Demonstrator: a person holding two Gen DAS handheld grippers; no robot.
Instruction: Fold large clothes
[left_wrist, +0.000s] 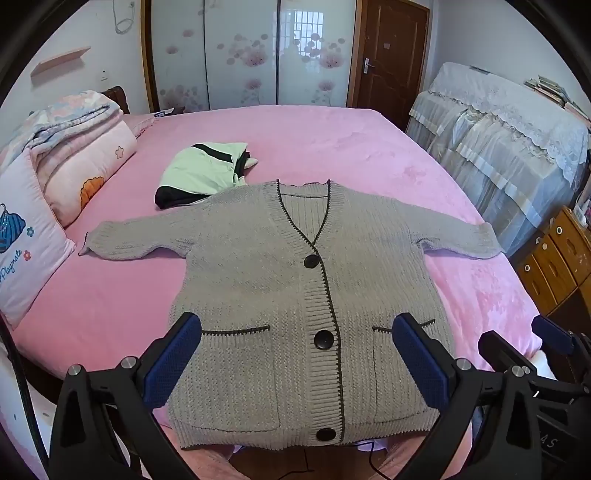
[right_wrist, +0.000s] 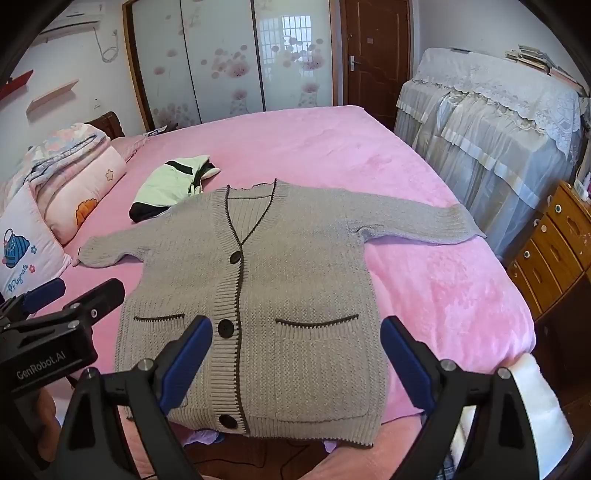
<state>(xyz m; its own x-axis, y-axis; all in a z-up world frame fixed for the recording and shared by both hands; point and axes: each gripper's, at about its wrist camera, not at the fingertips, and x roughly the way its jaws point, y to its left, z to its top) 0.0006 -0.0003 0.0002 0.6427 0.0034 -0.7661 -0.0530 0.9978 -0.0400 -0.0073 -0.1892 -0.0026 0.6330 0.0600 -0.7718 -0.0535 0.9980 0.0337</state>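
Left gripper (left_wrist: 297, 354) and right gripper (right_wrist: 295, 354) side by side, both pitched steeply down, jaws spread wide with nothing between the pads.

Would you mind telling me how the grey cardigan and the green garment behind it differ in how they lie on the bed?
The grey cardigan lies spread flat, front up, sleeves out to both sides; the green garment sits bundled in a compact heap. The cardigan is a chunky knit with dark buttons; the green garment looks smooth, with black parts. Both rest on the pink bed, untouched by either gripper.
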